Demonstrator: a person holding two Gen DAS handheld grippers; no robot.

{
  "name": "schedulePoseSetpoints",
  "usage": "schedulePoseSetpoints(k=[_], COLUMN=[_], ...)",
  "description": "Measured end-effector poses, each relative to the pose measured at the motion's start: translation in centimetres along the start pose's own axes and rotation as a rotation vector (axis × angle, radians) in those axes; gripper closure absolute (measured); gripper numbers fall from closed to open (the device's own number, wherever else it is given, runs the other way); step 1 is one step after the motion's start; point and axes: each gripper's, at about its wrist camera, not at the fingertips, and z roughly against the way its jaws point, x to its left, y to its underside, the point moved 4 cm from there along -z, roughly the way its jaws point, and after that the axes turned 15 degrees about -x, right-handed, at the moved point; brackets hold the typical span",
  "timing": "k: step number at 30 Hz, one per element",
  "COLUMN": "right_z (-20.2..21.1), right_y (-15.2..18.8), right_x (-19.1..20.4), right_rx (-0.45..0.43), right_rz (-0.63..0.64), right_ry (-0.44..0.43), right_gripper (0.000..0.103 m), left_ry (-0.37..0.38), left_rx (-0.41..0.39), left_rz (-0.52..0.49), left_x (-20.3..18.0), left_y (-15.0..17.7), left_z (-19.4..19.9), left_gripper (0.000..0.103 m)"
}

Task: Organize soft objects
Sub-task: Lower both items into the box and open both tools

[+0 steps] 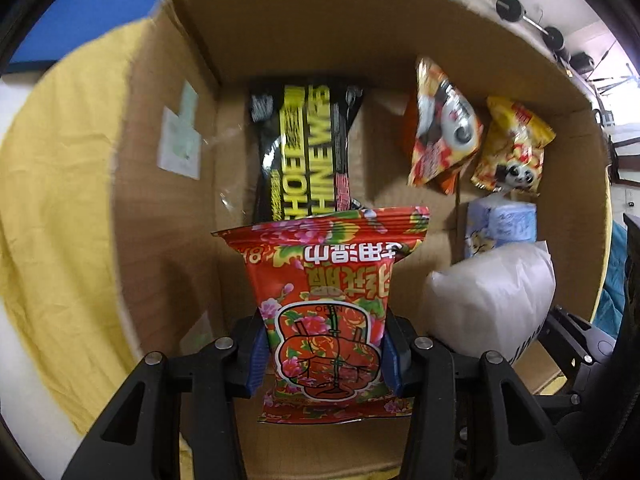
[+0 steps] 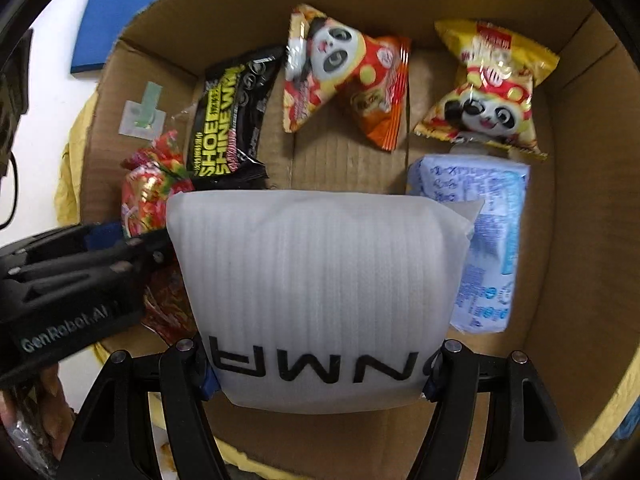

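Observation:
My left gripper (image 1: 325, 354) is shut on a red flowered wipes pack (image 1: 328, 300) and holds it over the cardboard box (image 1: 168, 208); the pack also shows in the right wrist view (image 2: 146, 196). My right gripper (image 2: 316, 372) is shut on a white sock pack (image 2: 316, 280) with black letters, inside the same box (image 2: 580, 200); the pack shows at the right in the left wrist view (image 1: 492, 296). A black shoe-shine wipes pack (image 1: 304, 148) (image 2: 230, 120) lies on the box floor.
Two panda snack bags (image 2: 340, 76) (image 2: 492, 92) lie at the box's far wall. A light blue tissue pack (image 2: 484, 240) lies right of the sock pack. A yellow cloth (image 1: 60, 200) lies under the box. A blue pad (image 2: 120, 12) lies beyond it.

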Motion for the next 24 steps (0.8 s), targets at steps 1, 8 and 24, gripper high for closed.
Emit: schedulePoseSetpoints(k=[1,8,24], right_z=[-0.2,-2.8,-4.5], right_y=[0.1,0.6,-0.1], right_x=[0.0,-0.7,1.5], right_rx=[0.007,0.055,0.079], right_rz=[0.000,-0.015,0.007], right_ry=[0.002,0.037,0.100], right_gripper=[0.029,0.028,0.020], left_ry=[0.008,0.034,-0.019], left_rx=[0.022,0.138,0.210], left_rz=[0.001,-0.020,-0.059], left_x=[0.0,-0.1,-0.5], left_y=[0.1,0.4,1.4], left_z=[-0.7,-4.4,-7.8], left_gripper=[0.060,0.059,0.058])
